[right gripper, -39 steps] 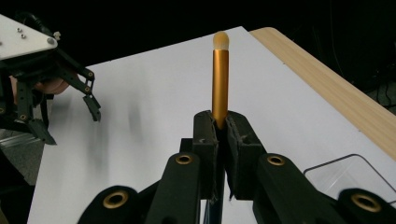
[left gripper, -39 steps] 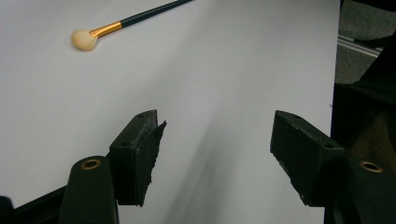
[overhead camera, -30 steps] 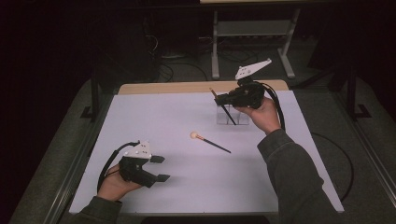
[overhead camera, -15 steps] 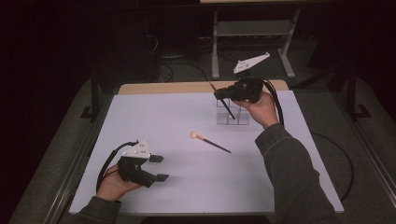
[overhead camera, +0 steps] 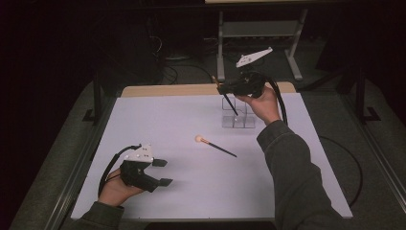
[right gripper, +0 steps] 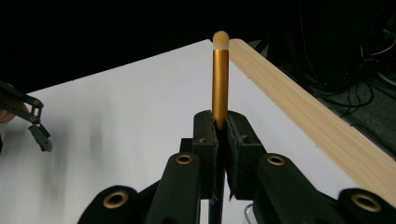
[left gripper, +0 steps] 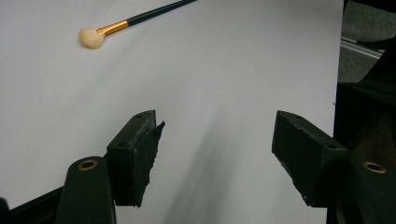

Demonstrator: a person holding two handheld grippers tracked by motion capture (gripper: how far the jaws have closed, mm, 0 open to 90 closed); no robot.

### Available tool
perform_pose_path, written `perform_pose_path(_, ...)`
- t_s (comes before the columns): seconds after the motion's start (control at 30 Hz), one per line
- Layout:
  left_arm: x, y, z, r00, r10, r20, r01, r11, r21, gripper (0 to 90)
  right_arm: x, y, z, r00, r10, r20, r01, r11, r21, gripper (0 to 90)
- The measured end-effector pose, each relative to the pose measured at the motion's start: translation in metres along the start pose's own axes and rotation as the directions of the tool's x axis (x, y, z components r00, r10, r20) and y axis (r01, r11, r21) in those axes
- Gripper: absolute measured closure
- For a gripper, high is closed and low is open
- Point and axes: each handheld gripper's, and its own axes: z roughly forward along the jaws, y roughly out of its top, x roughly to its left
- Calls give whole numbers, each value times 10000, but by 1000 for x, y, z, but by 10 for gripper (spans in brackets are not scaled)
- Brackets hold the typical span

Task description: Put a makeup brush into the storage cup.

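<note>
Brush number one (overhead camera: 229, 99) is clamped in my right gripper (overhead camera: 229, 87), jaws pinched on the gold ferrule (right gripper: 220, 84), bristle tip pointing up and away, dark handle slanting down toward the clear organizer (overhead camera: 238, 114) at the far side of the table (overhead camera: 158, 124). In the high view the handle end sits at or just inside one of the organizer's cells; I can't tell which cell, or whether it touches the bottom.

Key relation for the next move, as I read it: the organizer is directly below the held brush, so the handle's long axis needs to come nearer upright before letting go, otherwise it could lean on a cell wall and tip out.

Second brush (overhead camera: 215, 145) lies flat mid-table, pale head toward the left, handle running right and toward me. It lies between the two hands, well apart from both. In the left gripper view it is ahead and to the left of the jaws (left gripper: 135, 18), long axis crossing my line of approach at a slant.

Left gripper (overhead camera: 162, 172) is idle near the front left of the table, jaws wide apart, nothing between them.

Count: two brushes, one organizer, two grippers.
</note>
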Motion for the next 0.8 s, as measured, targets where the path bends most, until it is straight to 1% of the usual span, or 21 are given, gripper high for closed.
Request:
perform_pose_path(0.13,0,0,0,10000,24,-43,-23,10000,50,297,-6,4,8,10000,86,51,-86,9999,126,823)
perform_pose_path(0.27,0,0,0,10000,51,-46,-51,10000,63,296,-9,8,11,9999,55,129,-58,9998,199,823)
perform_pose_path(0.4,0,0,-1,9999,104,-51,-104,9999,114,294,-12,13,12,9997,75,219,-78,9999,95,823)
perform_pose_path(0.5,0,0,-1,10000,25,-45,-25,9999,109,293,-14,16,13,9994,50,330,-53,9999,89,823)
perform_pose_path(0.53,0,0,-1,10000,77,-47,-76,9999,126,292,-16,17,13,9993,7,379,-11,9999,106,823)
perform_pose_path(0.57,0,0,0,10000,78,-44,-78,9999,127,292,-16,18,13,9992,78,395,-83,9999,111,823)
perform_pose_path(0.6,0,-1,0,10000,19,-32,-19,10000,88,291,-19,20,13,9990,64,442,-65,10000,21,823)
perform_pose_path(0.7,0,-1,0,10000,11,-34,-10,10000,85,290,-21,21,14,9988,91,488,-90,10000,-40,823)
perform_pose_path(0.77,0,-1,0,9999,13,-102,-13,10000,63,290,-24,22,15,9984,132,553,-129,9999,-68,823)
perform_pose_path(0.8,2,-2,-1,9999,100,-126,-98,9999,122,290,-26,22,17,9981,135,600,-131,9999,-63,823)
